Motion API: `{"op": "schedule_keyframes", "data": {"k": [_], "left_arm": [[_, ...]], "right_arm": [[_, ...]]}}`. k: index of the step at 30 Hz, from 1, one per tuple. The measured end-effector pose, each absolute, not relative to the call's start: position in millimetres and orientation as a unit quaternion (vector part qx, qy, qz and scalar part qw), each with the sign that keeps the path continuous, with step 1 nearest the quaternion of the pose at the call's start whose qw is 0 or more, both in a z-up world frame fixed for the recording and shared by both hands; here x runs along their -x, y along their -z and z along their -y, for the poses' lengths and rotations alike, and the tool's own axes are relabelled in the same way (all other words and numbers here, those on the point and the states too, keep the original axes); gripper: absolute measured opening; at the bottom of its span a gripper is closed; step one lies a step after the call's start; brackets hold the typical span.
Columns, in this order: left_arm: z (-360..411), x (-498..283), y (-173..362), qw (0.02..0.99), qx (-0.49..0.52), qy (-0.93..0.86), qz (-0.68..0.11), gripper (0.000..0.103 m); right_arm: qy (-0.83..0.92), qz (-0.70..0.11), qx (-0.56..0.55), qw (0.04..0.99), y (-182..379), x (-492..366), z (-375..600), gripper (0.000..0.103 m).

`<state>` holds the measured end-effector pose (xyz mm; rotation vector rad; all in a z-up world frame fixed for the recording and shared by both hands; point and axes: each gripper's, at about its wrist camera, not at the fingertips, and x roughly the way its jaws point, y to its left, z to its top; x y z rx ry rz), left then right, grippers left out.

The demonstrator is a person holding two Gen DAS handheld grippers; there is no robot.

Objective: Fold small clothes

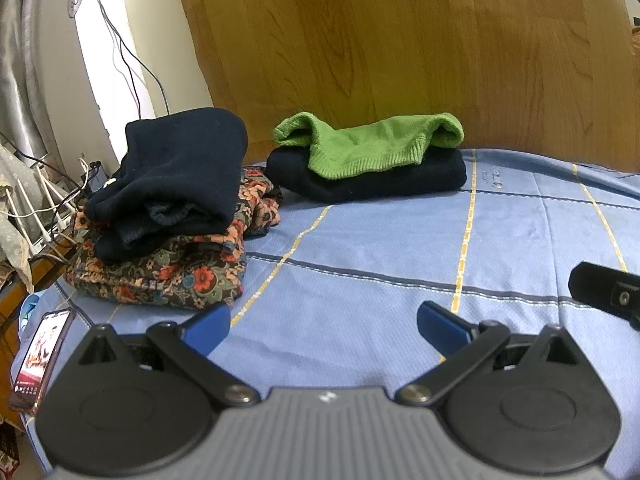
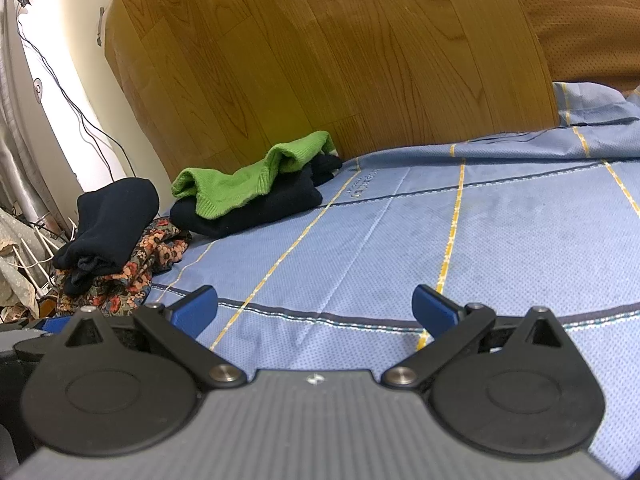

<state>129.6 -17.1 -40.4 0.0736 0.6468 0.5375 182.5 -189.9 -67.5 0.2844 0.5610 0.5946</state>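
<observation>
My left gripper hovers low over the blue checked sheet, its blue-tipped fingers spread wide with nothing between them. My right gripper sits just as low over the same sheet, fingers equally wide and empty. Part of my right gripper's black body shows at the far right of my left fingers' view.

Ahead of my left fingers and to their left lies a pile: a dark navy garment, loosely folded, resting on top of a folded floral-print cloth. Straight ahead, farther off and against the wooden board, a green knit garment lies draped over another folded dark navy piece. From my right fingers both piles sit ahead and to the left: the green knit on its navy piece, and the navy garment on the floral cloth nearer the left edge.

There is grey lettering stitched into the sheet, beyond my left fingers to the right and just beside the green-topped pile, but it is too small and skewed for me to read; the same mark shows ahead of my right fingers. A phone with a lit screen lies at the sheet's edge beside my left gripper's left side; its screen text is not legible. Cables hang on the wall beyond the left pile.
</observation>
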Motion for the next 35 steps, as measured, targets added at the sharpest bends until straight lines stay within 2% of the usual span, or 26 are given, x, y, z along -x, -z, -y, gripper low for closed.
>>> {"op": "schedule_keyframes", "data": {"k": [35], "left_arm": [[23.3,-124.9,36.7,0.923,-0.034,-0.227,-0.308,0.103]], "right_arm": [[-0.283,-0.270,-0.140,0.909,66.8,-183.8,191.5,0.103]]}}
